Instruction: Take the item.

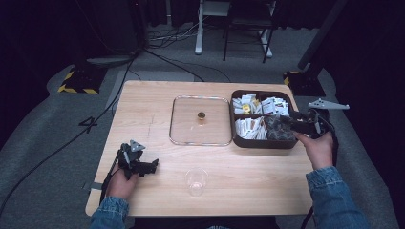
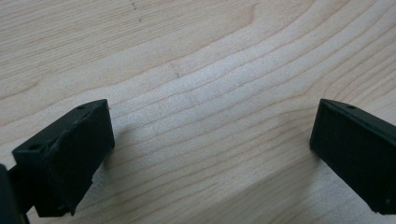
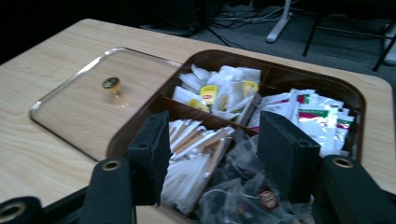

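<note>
Hovering with jaws apart over the box's (image 1: 286,142) near corner, the right gripper (image 3: 212,154) could snag several sachets (image 3: 243,191) at once, while the left gripper (image 1: 138,164), also apart, rests far off.

Brown divided box (image 3: 345,95), lid off, sits right under and ahead of the right jaws: dark sachets (image 3: 233,191) between them, white stick packets (image 3: 196,154) by one jaw, tea bags (image 3: 219,88) and paper packets (image 3: 317,112) beyond.
</note>
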